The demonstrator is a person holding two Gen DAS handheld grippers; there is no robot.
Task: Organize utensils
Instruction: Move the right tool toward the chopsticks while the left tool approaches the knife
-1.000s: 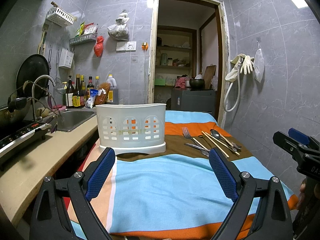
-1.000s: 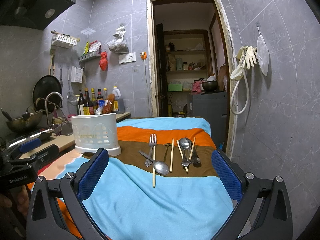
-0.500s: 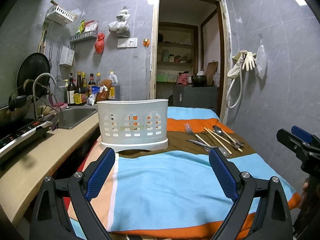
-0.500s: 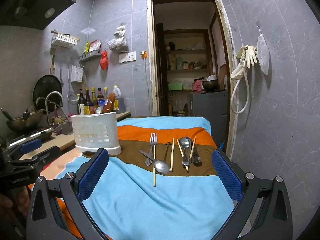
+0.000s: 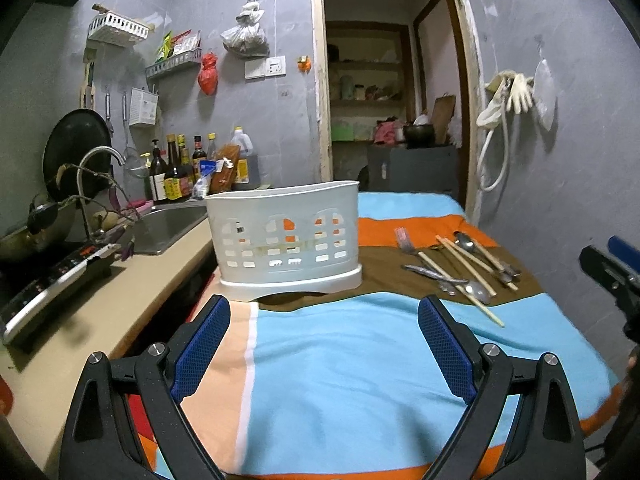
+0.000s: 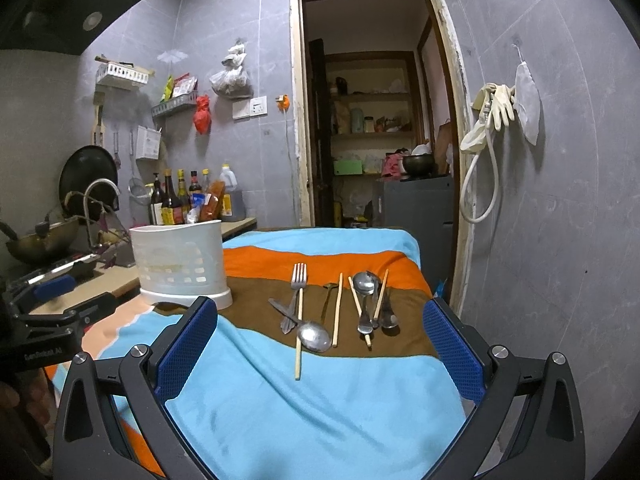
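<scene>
A white slotted utensil holder (image 5: pixel 286 236) stands on the striped cloth at the left; it also shows in the right wrist view (image 6: pixel 180 266). Several utensils lie on the brown stripe to its right: a fork (image 6: pixel 298 284), spoons (image 6: pixel 314 336), and wooden chopsticks (image 6: pixel 338 310); they show in the left wrist view (image 5: pixel 456 266) too. My left gripper (image 5: pixel 324 344) is open and empty, short of the holder. My right gripper (image 6: pixel 320 348) is open and empty, short of the utensils.
The cloth-covered table (image 6: pixel 320 404) ends at a tan counter (image 5: pixel 104 304) on the left with a sink (image 5: pixel 164 230), a faucet, bottles (image 5: pixel 176 176) and a stove (image 5: pixel 48 284). A grey wall (image 6: pixel 560 240) stands close on the right. A doorway (image 6: pixel 372 140) is behind.
The left gripper has drifted slightly toward the holder. The right gripper has barely moved. Both stay open.
</scene>
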